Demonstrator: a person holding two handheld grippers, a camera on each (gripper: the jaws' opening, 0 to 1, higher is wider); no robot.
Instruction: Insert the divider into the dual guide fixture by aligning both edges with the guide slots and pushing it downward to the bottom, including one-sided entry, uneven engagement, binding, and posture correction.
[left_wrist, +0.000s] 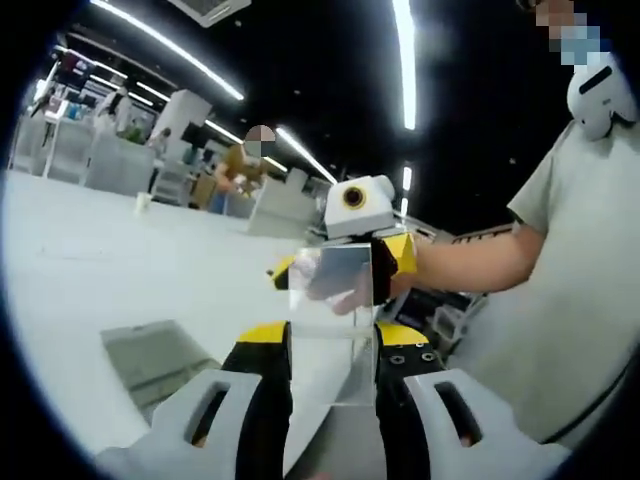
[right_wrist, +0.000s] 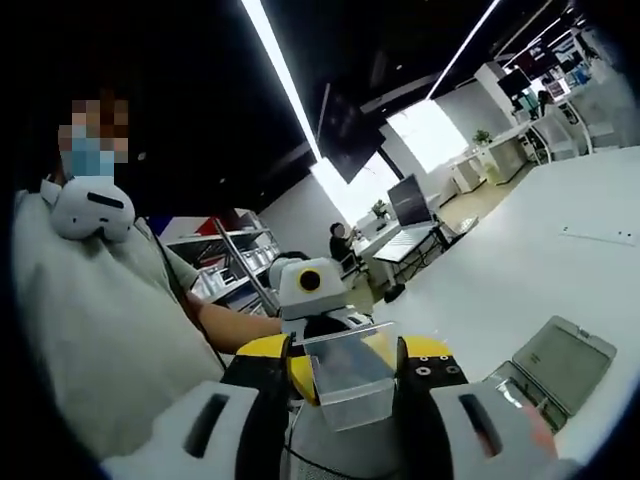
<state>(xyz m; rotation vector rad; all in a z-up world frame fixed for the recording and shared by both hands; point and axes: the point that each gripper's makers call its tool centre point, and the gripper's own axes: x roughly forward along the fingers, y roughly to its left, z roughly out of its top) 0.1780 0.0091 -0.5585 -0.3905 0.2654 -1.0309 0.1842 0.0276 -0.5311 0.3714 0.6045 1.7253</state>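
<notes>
Both hand-held grippers seemingly clamp the clear divider (left_wrist: 333, 318), held upright

A broad white worktop (left_wrist: 90, 270) spreads across the left of the left gripper view. Lying flat on it, at the lower left, is a grey rectangular tray-like fixture (left_wrist: 155, 355); in the right gripper view it sits lower right (right_wrist: 560, 365).

A white bench (left_wrist: 90, 270) stretches away under ceiling light strips (left_wrist: 405, 60); a laptop (right_wrist: 410, 205) sits on a far desk.
</notes>
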